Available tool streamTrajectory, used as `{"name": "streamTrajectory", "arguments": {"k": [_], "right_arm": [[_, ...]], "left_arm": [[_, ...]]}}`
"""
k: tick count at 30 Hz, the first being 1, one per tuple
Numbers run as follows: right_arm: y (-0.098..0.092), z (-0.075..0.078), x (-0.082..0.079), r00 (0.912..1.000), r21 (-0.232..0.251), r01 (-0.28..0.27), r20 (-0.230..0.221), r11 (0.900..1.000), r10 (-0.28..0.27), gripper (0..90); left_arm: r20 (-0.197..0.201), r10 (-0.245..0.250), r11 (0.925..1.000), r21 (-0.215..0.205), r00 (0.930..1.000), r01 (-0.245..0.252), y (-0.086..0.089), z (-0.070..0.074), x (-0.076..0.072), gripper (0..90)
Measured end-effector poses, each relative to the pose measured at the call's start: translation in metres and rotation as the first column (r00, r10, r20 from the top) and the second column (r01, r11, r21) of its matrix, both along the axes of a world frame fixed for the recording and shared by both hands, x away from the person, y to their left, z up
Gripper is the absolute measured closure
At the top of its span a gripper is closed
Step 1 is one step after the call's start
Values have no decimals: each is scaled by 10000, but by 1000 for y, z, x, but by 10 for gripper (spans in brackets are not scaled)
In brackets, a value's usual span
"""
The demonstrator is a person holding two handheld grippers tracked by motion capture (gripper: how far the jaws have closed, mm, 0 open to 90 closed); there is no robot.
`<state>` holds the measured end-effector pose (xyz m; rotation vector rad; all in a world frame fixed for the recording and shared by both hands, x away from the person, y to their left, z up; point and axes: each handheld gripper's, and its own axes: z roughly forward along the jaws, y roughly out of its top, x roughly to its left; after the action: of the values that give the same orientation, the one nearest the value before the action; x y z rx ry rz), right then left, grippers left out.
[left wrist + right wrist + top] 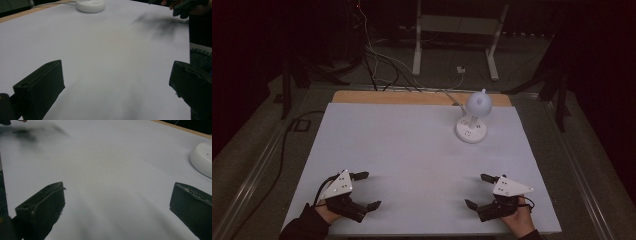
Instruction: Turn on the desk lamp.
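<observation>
I hold both tools low near my edge of the table [412, 145], the left gripper [368, 190] and the right gripper [479, 190], each with its jaws spread wide and nothing between them. The only object is the white lamp [472, 117], standing upright at the far right of the white surface, ahead of my right gripper and well apart from it, so I judge the right hand is the nearer one. It has a flat round base, a short neck, a rounded white head, and a cable leaving toward the far edge.
</observation>
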<state>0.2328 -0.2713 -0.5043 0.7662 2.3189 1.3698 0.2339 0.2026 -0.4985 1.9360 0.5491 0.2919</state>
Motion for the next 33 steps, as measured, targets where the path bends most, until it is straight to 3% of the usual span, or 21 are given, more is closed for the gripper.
{"name": "streamTrajectory", "arguments": {"k": [8,14,18,30,33], "right_arm": [[0,0,2,9995,-204,222,-224,9995,-227,0],[2,-2,1,9997,-564,244,-69,9981,-249,0],[4,-2,-1,9997,-315,118,222,9994,-111,0],[12,-1,-2,9974,-1009,-542,-532,9934,490,0],[16,1,-3,9952,-874,-684,-763,9938,618,0]], "left_arm": [[35,-28,9998,208,10000,28,-1,0,0,3],[39,-23,10000,67,10000,23,0,0,0,3],[41,-2,10000,33,10000,2,1,1,-1,3],[-20,42,10000,56,10000,-42,1,0,0,3],[-10,34,10000,-2,10000,-34,1,1,0,3]]}}
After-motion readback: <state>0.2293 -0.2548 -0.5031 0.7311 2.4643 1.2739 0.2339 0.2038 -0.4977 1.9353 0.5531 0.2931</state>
